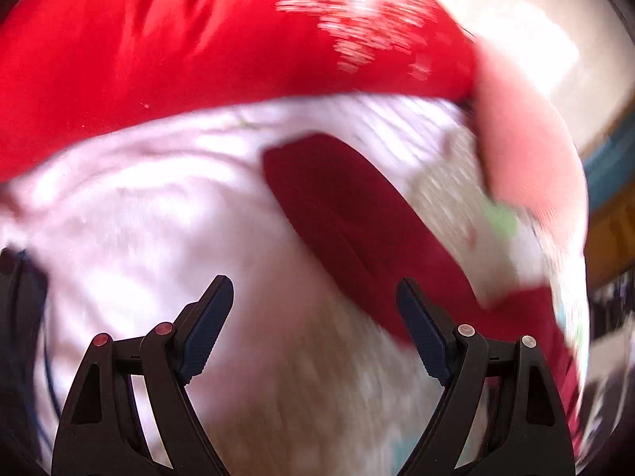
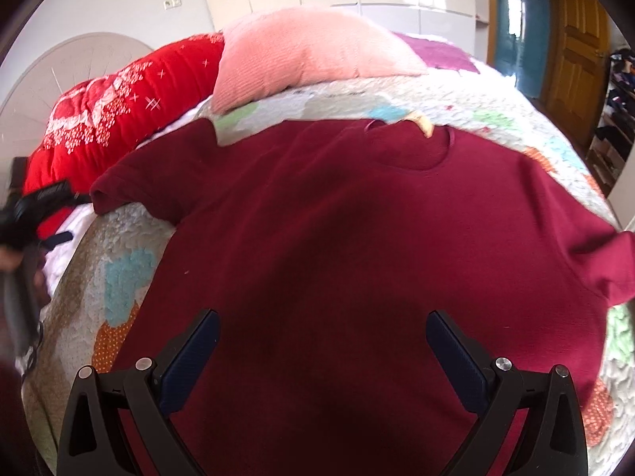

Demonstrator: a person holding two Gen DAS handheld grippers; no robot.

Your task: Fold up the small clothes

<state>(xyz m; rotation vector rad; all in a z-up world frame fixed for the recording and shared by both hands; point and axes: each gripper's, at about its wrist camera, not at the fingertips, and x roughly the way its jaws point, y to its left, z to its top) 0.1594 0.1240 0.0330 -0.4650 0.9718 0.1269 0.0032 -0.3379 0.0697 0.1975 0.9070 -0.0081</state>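
Observation:
A dark red t-shirt (image 2: 357,238) lies spread flat, front up, on a patchwork quilt (image 2: 99,269), collar toward the pillows and both short sleeves out to the sides. My right gripper (image 2: 322,321) is open and empty, hovering above the shirt's lower middle. My left gripper (image 1: 313,287) is open and empty above the quilt, just left of the shirt's left sleeve (image 1: 357,230); this view is blurred. The left gripper's body shows at the left edge of the right wrist view (image 2: 24,214).
A red pillow with white print (image 2: 119,119) and a pink pillow (image 2: 309,47) lie at the head of the bed. White sheet (image 1: 139,198) shows beside the quilt. A wooden door (image 2: 575,47) and shelves stand far right.

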